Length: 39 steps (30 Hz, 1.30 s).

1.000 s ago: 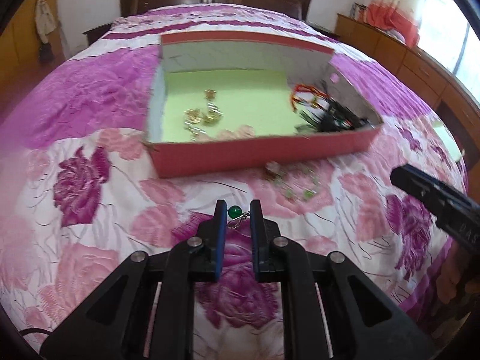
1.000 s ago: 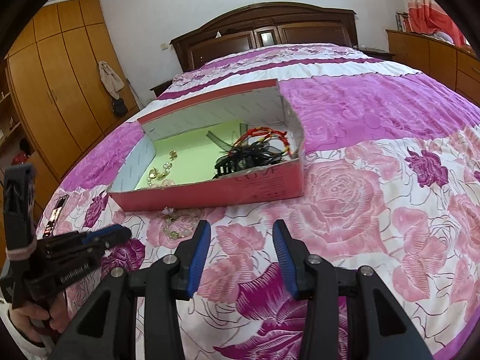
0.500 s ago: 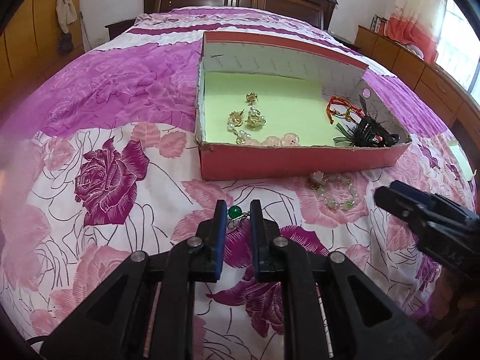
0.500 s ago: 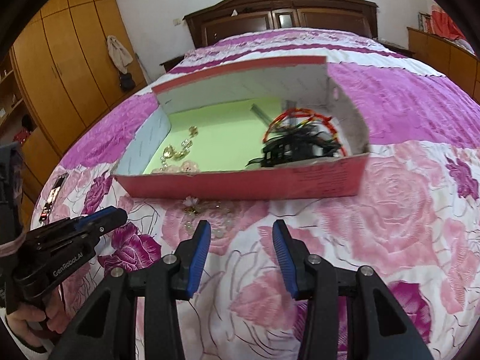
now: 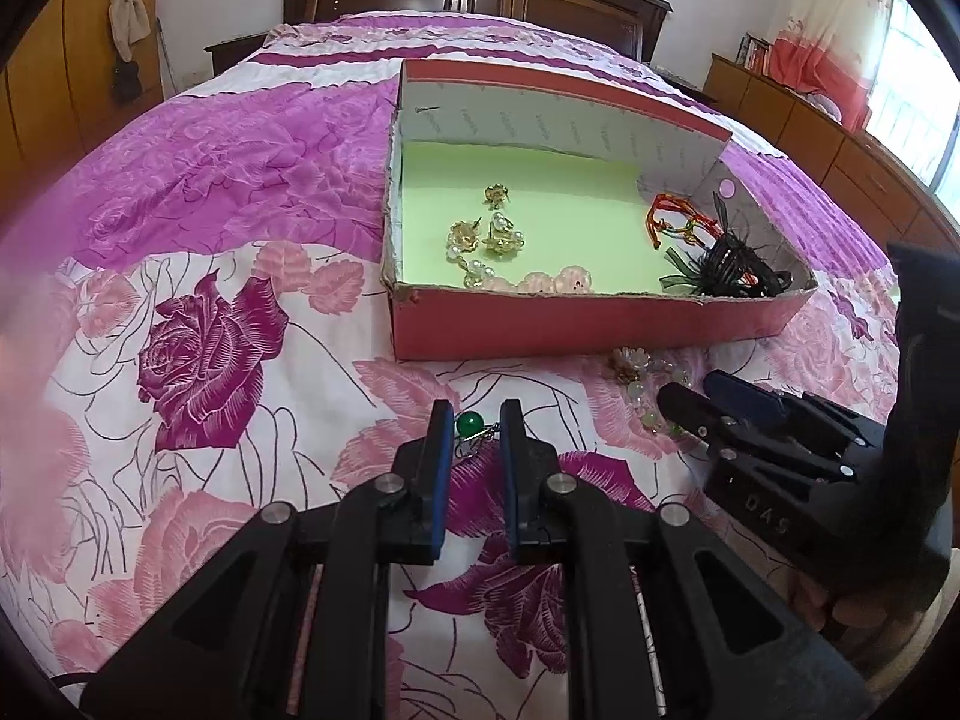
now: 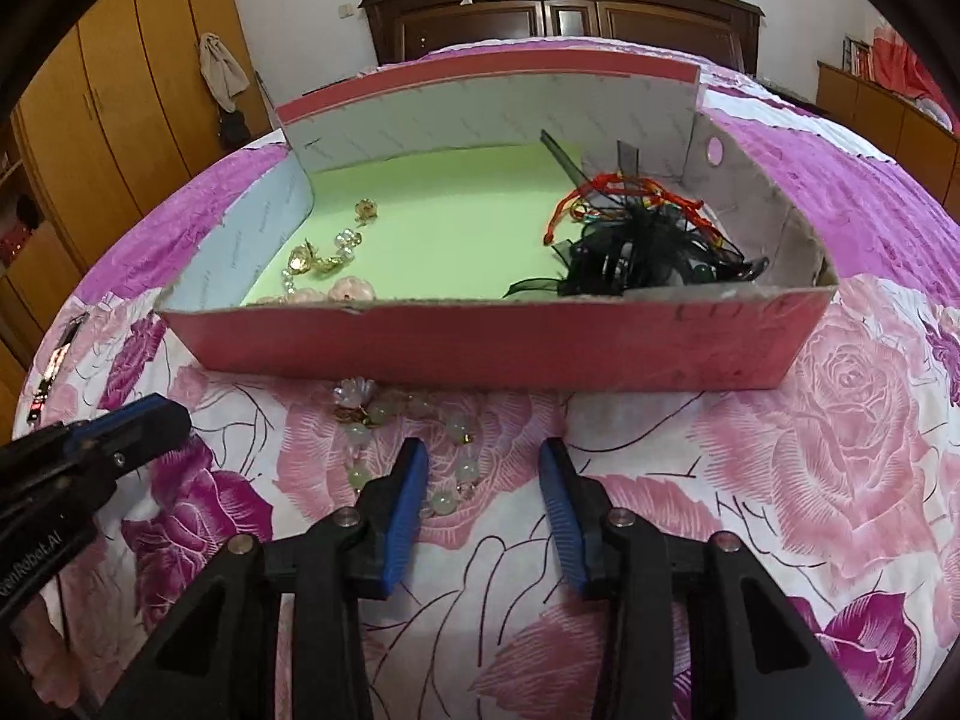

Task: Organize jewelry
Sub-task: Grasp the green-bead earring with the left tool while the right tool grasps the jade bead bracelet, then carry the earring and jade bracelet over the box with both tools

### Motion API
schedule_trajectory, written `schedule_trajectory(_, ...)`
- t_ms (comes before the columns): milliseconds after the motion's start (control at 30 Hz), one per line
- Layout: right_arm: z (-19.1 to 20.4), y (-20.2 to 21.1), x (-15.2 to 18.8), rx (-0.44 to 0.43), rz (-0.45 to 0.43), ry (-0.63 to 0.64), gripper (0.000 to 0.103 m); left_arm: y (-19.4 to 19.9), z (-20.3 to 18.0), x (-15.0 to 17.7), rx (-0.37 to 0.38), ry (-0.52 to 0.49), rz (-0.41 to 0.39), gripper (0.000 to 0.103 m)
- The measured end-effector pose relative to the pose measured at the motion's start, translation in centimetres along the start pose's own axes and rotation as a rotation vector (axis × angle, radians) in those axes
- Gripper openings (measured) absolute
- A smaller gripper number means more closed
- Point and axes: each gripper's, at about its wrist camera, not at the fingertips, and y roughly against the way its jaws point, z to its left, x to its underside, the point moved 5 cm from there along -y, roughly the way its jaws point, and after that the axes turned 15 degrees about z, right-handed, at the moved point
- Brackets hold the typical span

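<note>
1. Both wrist views are showing the red box (image 6: 498, 354) larger than a second ago, so I am closing in on it, and the right gripper (image 6: 483, 483) is now sitting right over the bead bracelet (image 6: 414, 438) instead of short of it.
2. That bracelet is lying on the bedspread (image 6: 840, 450), just in front of the box's near wall, with its beads running under the right gripper's left finger.
3. The right gripper's jaws are standing apart, holding nothing.
4. The left gripper (image 5: 471, 438) is staying clamped on a green-bead earring (image 5: 469, 425), hovering short of the box.
5. Inside, gold earrings (image 5: 486, 234) are lying left and a dark tangle of cords (image 5: 720, 255) right; I judge two pieces are waiting to go in.
</note>
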Motion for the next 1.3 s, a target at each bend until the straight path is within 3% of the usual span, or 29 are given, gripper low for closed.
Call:
schedule_trajectory(133,0.2,0.1,0.1,0.001,-0.008,0.012,0.03,-0.1,-0.2,0.0,0.002,-0.005,0.004,0.007)
schedule_trajectory(200,0.4,0.0,0.1,-0.002,-0.009,0.016,0.019,-0.1,-0.3,0.1,0.002,-0.007,0.004,0.007)
schedule_trajectory(367,0.9,0.5,0.6,-0.004,-0.02,0.047,0.011,0.1,-0.3,0.1,0.003,-0.002,0.001,0.007)
schedule_trajectory(700,1.0,2.9,2.2,-0.022,-0.069,0.066,0.009,1.1,-0.5,0.1,0.018,0.004,-0.016,0.007)
schedule_trajectory(1300,0.6,8.8,3.4,0.014,-0.233,0.084,0.009,4.4,-2.2,-0.2,0.06,-0.011,-0.085,0.007)
